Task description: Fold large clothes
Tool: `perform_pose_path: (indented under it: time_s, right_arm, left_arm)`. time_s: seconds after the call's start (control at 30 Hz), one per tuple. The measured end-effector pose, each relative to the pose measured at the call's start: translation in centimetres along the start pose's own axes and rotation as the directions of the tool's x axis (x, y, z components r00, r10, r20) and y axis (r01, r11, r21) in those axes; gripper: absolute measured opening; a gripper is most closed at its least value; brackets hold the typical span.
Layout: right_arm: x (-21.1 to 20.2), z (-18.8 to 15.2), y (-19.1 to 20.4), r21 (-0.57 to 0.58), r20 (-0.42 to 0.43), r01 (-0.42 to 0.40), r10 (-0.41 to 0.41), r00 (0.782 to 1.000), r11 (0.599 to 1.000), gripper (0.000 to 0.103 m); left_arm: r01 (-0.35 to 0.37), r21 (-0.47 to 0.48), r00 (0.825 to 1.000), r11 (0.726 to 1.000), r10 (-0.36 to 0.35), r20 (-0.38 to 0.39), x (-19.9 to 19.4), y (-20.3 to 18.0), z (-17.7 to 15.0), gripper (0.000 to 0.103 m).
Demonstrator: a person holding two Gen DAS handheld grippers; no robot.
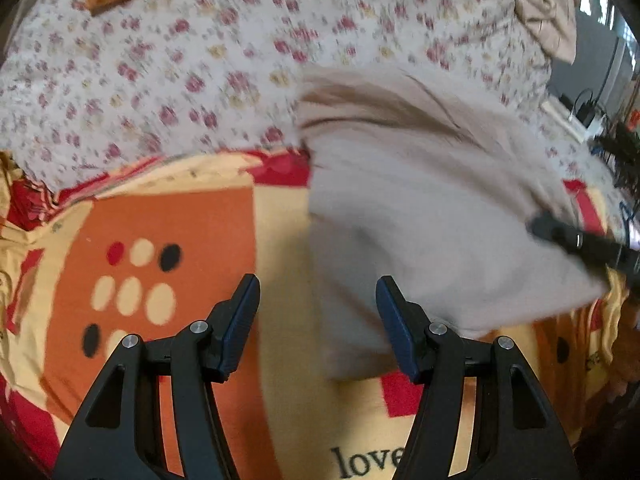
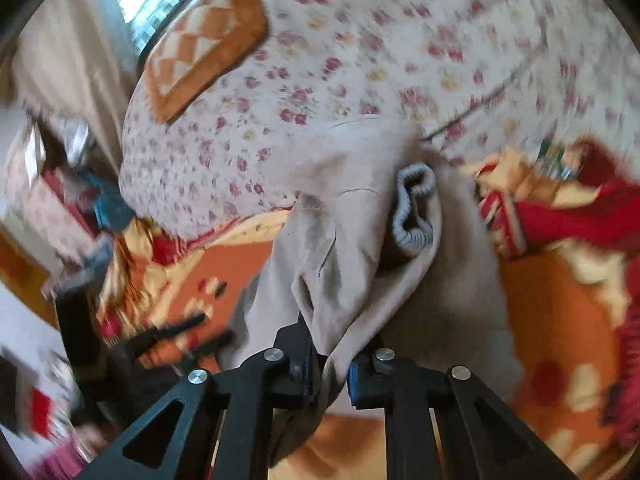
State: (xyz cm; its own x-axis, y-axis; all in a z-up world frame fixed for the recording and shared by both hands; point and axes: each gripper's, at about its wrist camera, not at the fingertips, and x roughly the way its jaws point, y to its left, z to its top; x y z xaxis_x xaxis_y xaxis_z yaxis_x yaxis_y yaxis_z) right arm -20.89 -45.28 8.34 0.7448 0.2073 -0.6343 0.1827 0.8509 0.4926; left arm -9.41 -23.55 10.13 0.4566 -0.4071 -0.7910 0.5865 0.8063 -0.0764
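Right gripper (image 2: 330,364) pinched beige garment (image 1: 420,208); left gripper (image 1: 318,300) spread empty, garment edge at 1 o'clock, nearer it.

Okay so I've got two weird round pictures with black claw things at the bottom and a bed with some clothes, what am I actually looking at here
These are two hand-held tongs, one in each of a person's hands, each carrying a wide-angle camera that looks along its fingers. That is why the pictures are round.

In the left one's picture, the left tongs stand open over an orange and yellow blanket, holding nothing. A beige garment lies beside them, with a flowered sheet behind.

In the right one's picture, the right tongs are shut on a fold of that garment, which has a grey ribbed cuff.
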Motion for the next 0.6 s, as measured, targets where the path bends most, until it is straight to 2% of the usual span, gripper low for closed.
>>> perform_pose_path:
  time_s: [0.1, 0.2, 0.27, 0.3, 0.33, 0.4, 0.47, 0.6]
  right_arm:
    - [-0.2, -1.5, -0.9, -0.004, -0.03, 0.054, -0.054, 0.998, 0.999, 0.011]
    - [2.2, -2.6, -2.9, 0.012, -0.101, 0.16, -0.158, 0.982, 0.987, 0.011]
    - [2.7, -2.5, -4.1, 0.066, -0.117, 0.15, -0.142, 0.983, 0.986, 0.011]
    - [2.3, -2.3, -4.7, 0.11, -0.099, 0.117, -0.107, 0.989, 0.987, 0.016]
    - [1.6, -2.1, -5.4, 0.161, -0.067, 0.078, -0.068, 0.995, 0.984, 0.038]
    - [0.2, -1.7, -6.4, 0.231, -0.019, 0.067, -0.065, 0.998, 0.971, 0.061]
    - [-0.7, -1.0, -7.0, 0.258, 0.027, 0.057, -0.066, 0.997, 0.964, 0.061]
    - [0.6, 1.4, -6.1, 0.198, 0.023, 0.099, -0.105, 0.994, 0.975, 0.061]
  left_arm:
    - [0.009, -0.033, 1.0, 0.999, -0.009, -0.001, 0.3, 0.3, 0.4, 0.06]
    - [0.026, -0.048, 0.999, 0.998, -0.027, -0.033, 2.0, -0.7, 0.7, 0.06]
    - [0.029, -0.038, 0.998, 0.999, -0.032, -0.054, 3.0, -1.5, 0.9, 0.06]
    - [0.028, -0.031, 0.998, 0.999, -0.029, -0.06, 3.4, -1.9, 0.9, 0.06]
    - [0.024, -0.02, 0.997, 1.0, -0.025, -0.067, 3.8, -2.2, 0.9, 0.06]
    - [0.019, -0.003, 0.997, 1.0, -0.019, -0.081, 4.5, -2.7, 0.8, 0.06]
    - [0.02, 0.006, 0.996, 1.0, -0.02, -0.084, 4.8, -2.9, 0.8, 0.06]
    - [0.03, -0.007, 0.996, 1.0, -0.031, -0.088, 4.5, -2.6, 1.1, 0.06]
